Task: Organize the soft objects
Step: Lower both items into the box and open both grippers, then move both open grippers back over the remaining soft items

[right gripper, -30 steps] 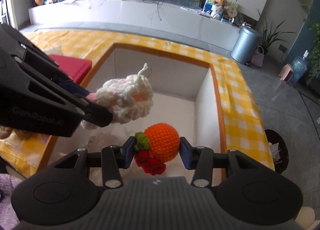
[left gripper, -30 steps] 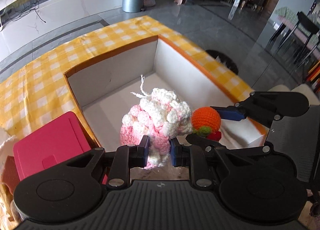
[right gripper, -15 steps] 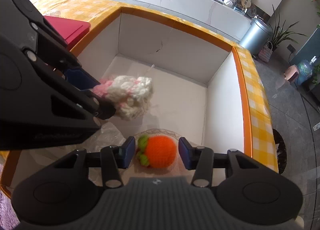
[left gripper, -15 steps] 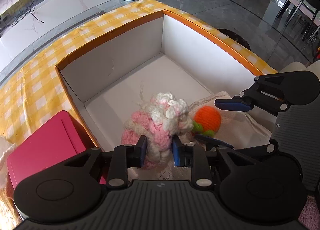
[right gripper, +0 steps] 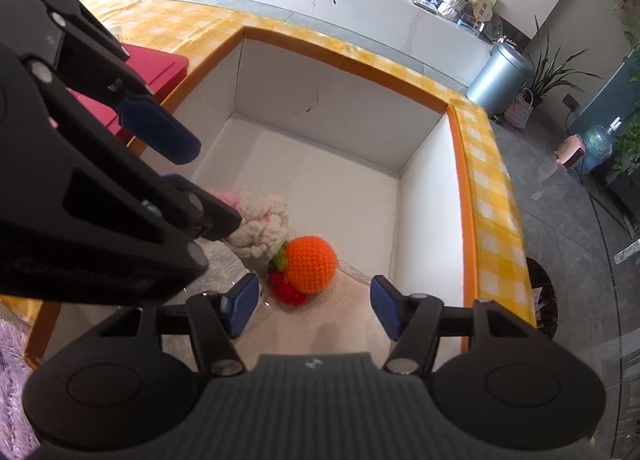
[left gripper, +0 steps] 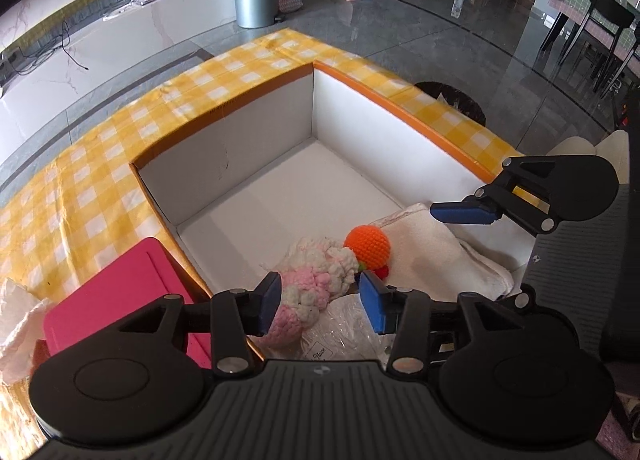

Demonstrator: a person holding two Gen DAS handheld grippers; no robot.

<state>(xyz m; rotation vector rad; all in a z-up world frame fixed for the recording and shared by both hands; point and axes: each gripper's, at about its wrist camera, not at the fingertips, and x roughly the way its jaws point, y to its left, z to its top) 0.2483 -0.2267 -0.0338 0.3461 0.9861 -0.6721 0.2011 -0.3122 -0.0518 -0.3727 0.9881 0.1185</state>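
The pink-and-white crocheted toy (left gripper: 316, 284) now lies on the floor of the white box (left gripper: 260, 140), at about 6 o'clock in the left wrist view, resting partly on a crinkled clear plastic bag (left gripper: 344, 324). Touching it at its 2 o'clock side is the orange crocheted ball (left gripper: 367, 246) with its green and red bits, which sits on a folded white towel (left gripper: 436, 256). Half a second ago both were pinched between blue pads; now both are let go.

The left gripper (left gripper: 323, 302) has its jaws spread wide, the left pad just beside the pink end of the toy, the right pad clear of it. The right gripper (right gripper: 314, 304) is also spread wide, with the orange ball (right gripper: 311, 264) lying just beyond and between its pads, touching neither. In the right wrist view the pink-and-white toy (right gripper: 260, 224) lies at the ball's 10 o'clock, half hidden by the left gripper (right gripper: 180, 164).

Outside the box, a red lid-like flat piece (left gripper: 116, 296) rests on the yellow checked cloth (left gripper: 80, 180) at 8 o'clock.
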